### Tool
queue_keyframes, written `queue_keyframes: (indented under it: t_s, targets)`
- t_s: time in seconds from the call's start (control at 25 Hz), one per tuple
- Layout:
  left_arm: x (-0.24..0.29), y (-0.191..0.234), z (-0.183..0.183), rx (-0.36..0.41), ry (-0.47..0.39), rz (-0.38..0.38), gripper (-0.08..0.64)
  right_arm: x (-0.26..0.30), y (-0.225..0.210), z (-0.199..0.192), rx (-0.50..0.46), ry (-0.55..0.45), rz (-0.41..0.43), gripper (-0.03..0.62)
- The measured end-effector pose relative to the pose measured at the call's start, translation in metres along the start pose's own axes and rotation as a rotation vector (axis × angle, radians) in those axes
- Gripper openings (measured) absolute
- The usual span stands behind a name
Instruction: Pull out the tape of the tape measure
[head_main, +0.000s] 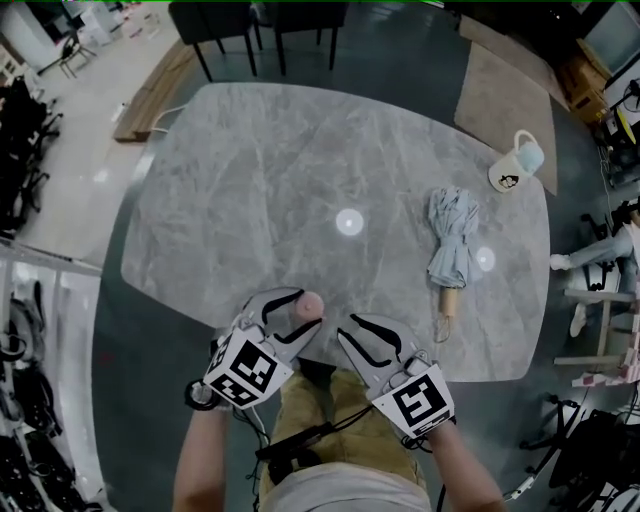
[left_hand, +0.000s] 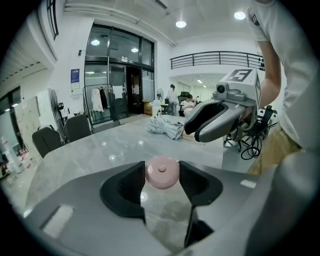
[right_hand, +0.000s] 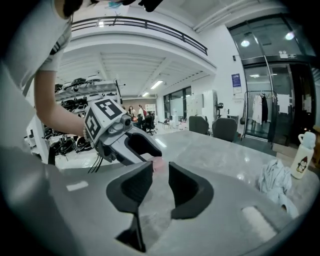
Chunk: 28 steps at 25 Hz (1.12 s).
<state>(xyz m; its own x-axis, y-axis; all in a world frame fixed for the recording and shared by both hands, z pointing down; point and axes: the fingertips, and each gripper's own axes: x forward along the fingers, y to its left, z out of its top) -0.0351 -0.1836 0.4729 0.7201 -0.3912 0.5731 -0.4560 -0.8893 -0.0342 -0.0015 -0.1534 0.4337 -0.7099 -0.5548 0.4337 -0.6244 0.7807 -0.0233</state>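
In the head view, the left gripper (head_main: 306, 312) held the pink tape measure (head_main: 312, 302) over the near edge of the table (head_main: 300, 180). No tape showed, so the whole pull was left to do. The right gripper (head_main: 348, 328) hovered just beside it, tips converging. The left gripper view showed both pads pressing the case. The right gripper view showed its jaws apart and empty, angled toward the case.

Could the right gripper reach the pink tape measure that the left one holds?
Probably yes: the right gripper is close beside the tape measure, jaws apart and empty, nothing between. The left gripper clamps two sides.
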Motion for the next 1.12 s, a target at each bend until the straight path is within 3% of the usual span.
queue_keyframes:
  t_s: [0.36, 0.6, 1.12]
  targets:
    - [-0.032, -0.016, 0.036, 0.042, -0.026, 0.01, 0.232, -0.013, 0.021, 0.022, -0.23, 0.014, 0.064, 0.08]
    - [-0.047, -0.024, 0.045, 0.06, -0.038, 0.015, 0.232, -0.012, 0.034, 0.026, -0.336, 0.01, 0.098, 0.072]
    - [-0.059, -0.028, 0.054, 0.131, -0.019, 0.033, 0.232, -0.013, 0.046, 0.033, -0.429, -0.006, 0.145, 0.006]
